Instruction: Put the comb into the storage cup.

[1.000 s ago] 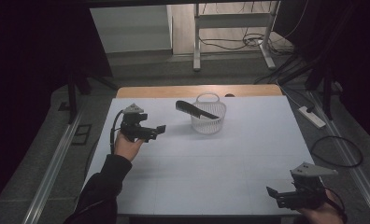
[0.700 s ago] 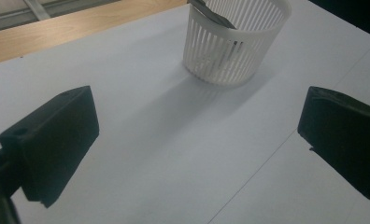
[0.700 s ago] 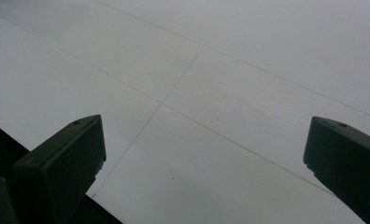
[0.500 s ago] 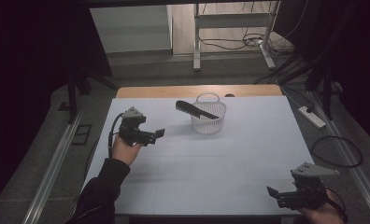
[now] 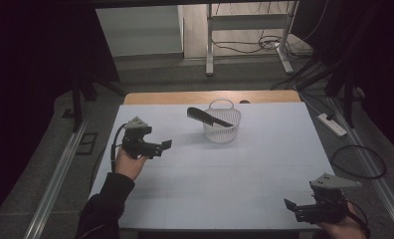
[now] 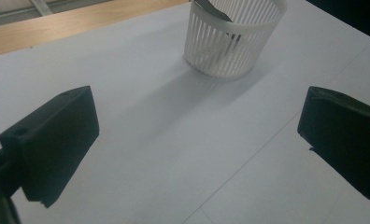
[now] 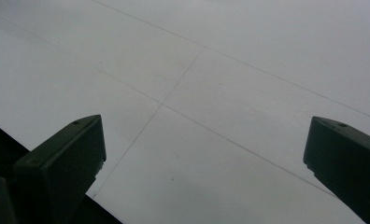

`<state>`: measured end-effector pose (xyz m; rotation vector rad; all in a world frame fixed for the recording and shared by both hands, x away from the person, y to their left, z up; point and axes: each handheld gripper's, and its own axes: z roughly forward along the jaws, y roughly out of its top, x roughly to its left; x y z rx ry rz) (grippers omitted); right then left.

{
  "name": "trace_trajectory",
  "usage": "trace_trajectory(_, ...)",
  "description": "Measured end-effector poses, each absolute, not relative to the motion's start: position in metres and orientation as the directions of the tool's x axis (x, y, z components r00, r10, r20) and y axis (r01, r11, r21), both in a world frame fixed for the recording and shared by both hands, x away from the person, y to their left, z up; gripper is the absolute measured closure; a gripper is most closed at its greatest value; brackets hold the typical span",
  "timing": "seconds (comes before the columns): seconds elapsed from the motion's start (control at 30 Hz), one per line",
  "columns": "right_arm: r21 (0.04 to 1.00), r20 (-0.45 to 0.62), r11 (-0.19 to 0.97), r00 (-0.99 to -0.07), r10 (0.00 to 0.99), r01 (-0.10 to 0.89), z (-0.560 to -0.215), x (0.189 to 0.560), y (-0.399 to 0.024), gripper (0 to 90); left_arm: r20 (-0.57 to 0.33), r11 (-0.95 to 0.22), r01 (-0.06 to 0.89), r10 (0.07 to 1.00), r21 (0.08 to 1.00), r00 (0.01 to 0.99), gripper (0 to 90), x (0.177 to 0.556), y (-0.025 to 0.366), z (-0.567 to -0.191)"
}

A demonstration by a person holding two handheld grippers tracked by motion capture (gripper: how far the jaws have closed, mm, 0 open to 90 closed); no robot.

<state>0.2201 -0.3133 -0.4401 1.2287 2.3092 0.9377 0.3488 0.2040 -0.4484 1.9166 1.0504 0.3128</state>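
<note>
A white slotted basket (image 5: pixel 222 124) stands at the back middle of the white table (image 5: pixel 210 174), with a black comb (image 5: pixel 207 117) lying across its rim and sticking out to the left. In the left gripper view the basket (image 6: pixel 232 37) sits ahead of the jaws with the comb (image 6: pixel 216 9) inside. My left gripper (image 5: pixel 162 147) is held over the table's left side, open and with nothing in it, pointing toward the basket. My right gripper (image 5: pixel 290 206) is low at the front right corner, open, with bare table between its jaws.
A wooden strip (image 5: pixel 210 96) runs along the table's far edge. Metal rails (image 5: pixel 55 179) flank the table on the floor. A power strip (image 5: pixel 332 124) and cables (image 5: pixel 359 159) lie on the floor at right. A white frame's legs (image 5: pixel 210 50) stand beyond the table.
My left gripper has drifted slightly back toward the person and lower on the left side. The right gripper has stayed almost still at the front right.
</note>
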Motion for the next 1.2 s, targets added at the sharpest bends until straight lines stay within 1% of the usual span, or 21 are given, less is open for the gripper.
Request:
trace_trajectory(0.73,0.701,-0.007,0.4,-0.555,0.832,0.591,-0.44,0.22,-0.313,0.0,-0.184,-0.245,0.545,0.766,0.802,0.616,0.0,0.325,0.208,-0.448)
trace_trajectory(1.2,0.702,-0.007,0.399,-0.554,0.832,0.59,-0.44,0.22,-0.314,0.0,-0.188,-0.235,0.551,0.775,0.8,0.603,0.0,0.308,0.213,-0.447)
